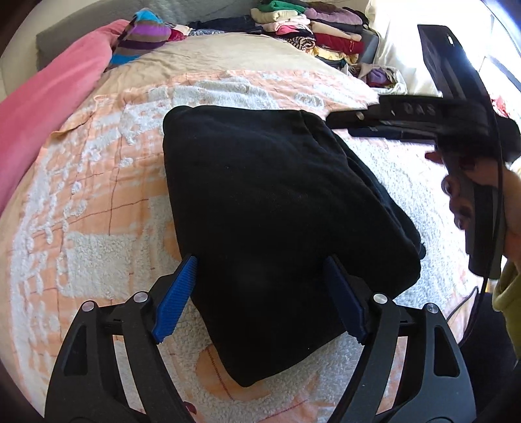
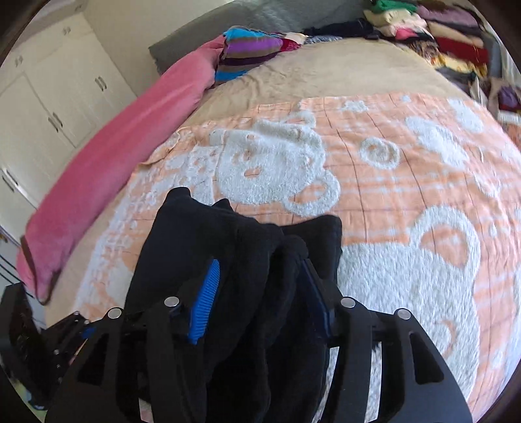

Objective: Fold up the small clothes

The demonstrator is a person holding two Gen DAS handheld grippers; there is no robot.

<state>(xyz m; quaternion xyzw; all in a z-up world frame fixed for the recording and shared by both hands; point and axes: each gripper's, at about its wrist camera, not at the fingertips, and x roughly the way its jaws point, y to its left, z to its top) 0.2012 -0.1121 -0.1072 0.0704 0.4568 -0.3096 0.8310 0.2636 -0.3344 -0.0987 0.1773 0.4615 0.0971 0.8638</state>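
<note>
At the far left edge of the bed lies a long pink fleece blanket (image 1: 55, 88), rolled along the side, with a small striped knit garment in blue, purple and brown (image 1: 143, 35) resting at its far end. The bed is covered by a peach-and-white terry blanket with a bear pattern (image 2: 407, 182). On this blanket, in the left wrist view, sits a black folded fleece garment (image 1: 273, 208), lying flat in a thick bundle. The left gripper (image 1: 260, 297) has its blue-padded fingers (image 1: 174, 299) spread wide on either side of the garment's near end, not clamping it. In the right wrist view, the right gripper (image 2: 260, 299) is closed on bunched folds of the same black garment (image 2: 228, 247), the cloth packed between its blue pads. To the right in the left wrist view, the person's right hand (image 1: 472, 195) holds the right gripper's black handle beside the garment. Along the far right of the bed stands a pile of folded multicoloured clothes (image 1: 312, 29).
</note>
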